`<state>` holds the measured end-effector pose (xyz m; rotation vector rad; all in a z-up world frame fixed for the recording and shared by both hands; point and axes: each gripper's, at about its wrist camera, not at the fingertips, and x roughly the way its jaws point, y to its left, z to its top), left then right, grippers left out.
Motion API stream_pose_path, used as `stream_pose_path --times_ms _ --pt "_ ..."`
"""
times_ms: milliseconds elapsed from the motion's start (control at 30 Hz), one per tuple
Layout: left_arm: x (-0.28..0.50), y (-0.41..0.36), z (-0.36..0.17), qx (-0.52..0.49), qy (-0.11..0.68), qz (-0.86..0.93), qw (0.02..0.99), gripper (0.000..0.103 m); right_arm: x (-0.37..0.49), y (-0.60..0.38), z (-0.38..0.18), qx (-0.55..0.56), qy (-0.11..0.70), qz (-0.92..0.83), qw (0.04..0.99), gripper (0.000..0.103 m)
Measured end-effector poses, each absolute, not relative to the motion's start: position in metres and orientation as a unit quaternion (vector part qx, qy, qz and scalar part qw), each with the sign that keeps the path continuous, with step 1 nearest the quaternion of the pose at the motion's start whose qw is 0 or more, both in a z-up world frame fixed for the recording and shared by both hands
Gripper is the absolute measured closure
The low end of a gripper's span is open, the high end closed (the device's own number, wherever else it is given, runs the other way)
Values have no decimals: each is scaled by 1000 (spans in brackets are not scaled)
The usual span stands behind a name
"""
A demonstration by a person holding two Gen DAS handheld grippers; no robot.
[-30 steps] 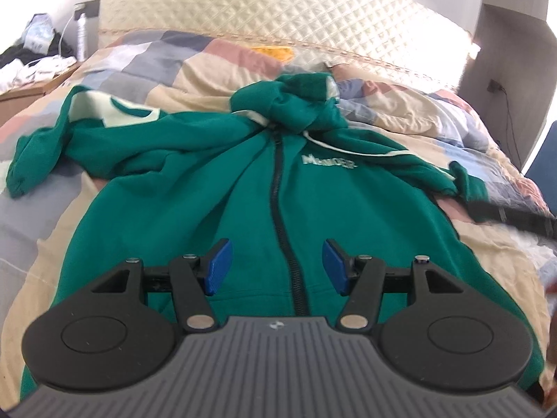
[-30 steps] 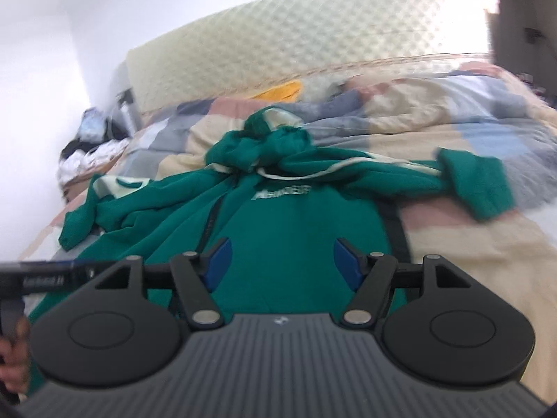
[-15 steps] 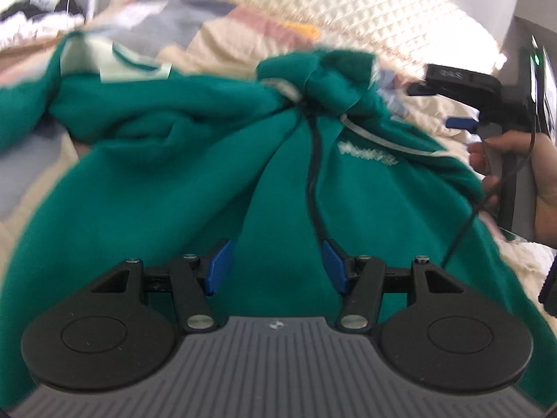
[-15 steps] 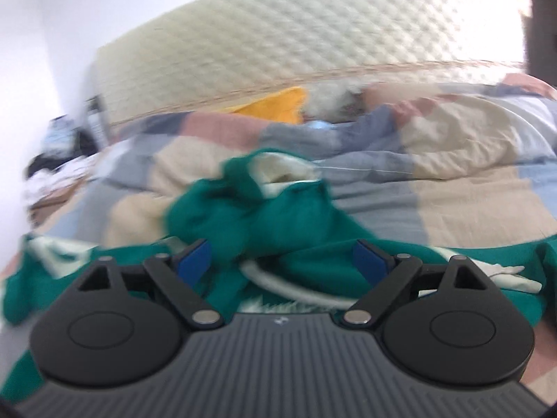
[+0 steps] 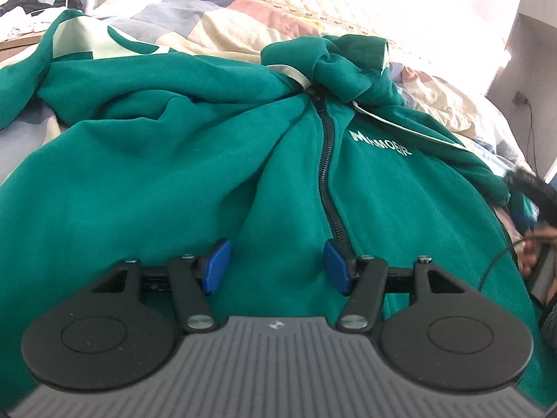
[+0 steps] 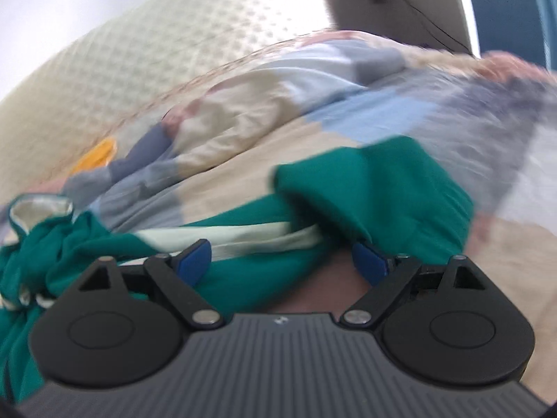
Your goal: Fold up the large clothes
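Note:
A green zip-up hoodie point(image 5: 167, 174) lies front side up on the bed, its hood point(image 5: 334, 62) bunched at the top and one sleeve point(image 5: 80, 45) thrown out to the left. My left gripper point(image 5: 275, 266) hovers open low over the hoodie's chest, just left of the black zipper point(image 5: 327, 160), with only flat cloth under the pads. My right gripper point(image 6: 282, 261) stands open just over the right sleeve point(image 6: 376, 188), near its cuff, and its pads do not press on it. The right wrist view is blurred and tilted.
A patchwork quilt point(image 5: 216, 21) covers the bed, with a quilted cream headboard point(image 5: 383, 3) behind it. A bedside table with clutter point(image 5: 31, 3) stands at the far left. A hand point(image 5: 536, 244) with the other gripper shows at the right edge of the left wrist view. A cable hangs on the wall point(image 6: 417, 10).
My right gripper swung right from the hood to the right sleeve, dropped, rolled and widened its jaws. My left gripper came lower and closer over the chest, jaws as before.

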<state>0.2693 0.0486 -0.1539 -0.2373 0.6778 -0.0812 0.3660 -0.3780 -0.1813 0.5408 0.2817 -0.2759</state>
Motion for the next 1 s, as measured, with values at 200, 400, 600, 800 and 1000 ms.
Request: stream_pose_path --times_ms 200,400,600,800,1000 --pt "259 46 -153 -129 330 -26 935 38 370 -405 -185 265 145 -154 941 15" --pt "255 44 -154 -134 324 -17 936 38 364 -463 -192 373 74 -158 911 15" --pt "256 42 -156 -126 316 -9 940 38 373 -511 -188 455 34 -78 887 12" --pt "257 47 -148 -130 311 -5 942 38 417 -531 -172 410 162 -147 886 78" --pt "260 89 -92 -150 265 14 953 38 409 -532 -123 307 110 -147 934 93"
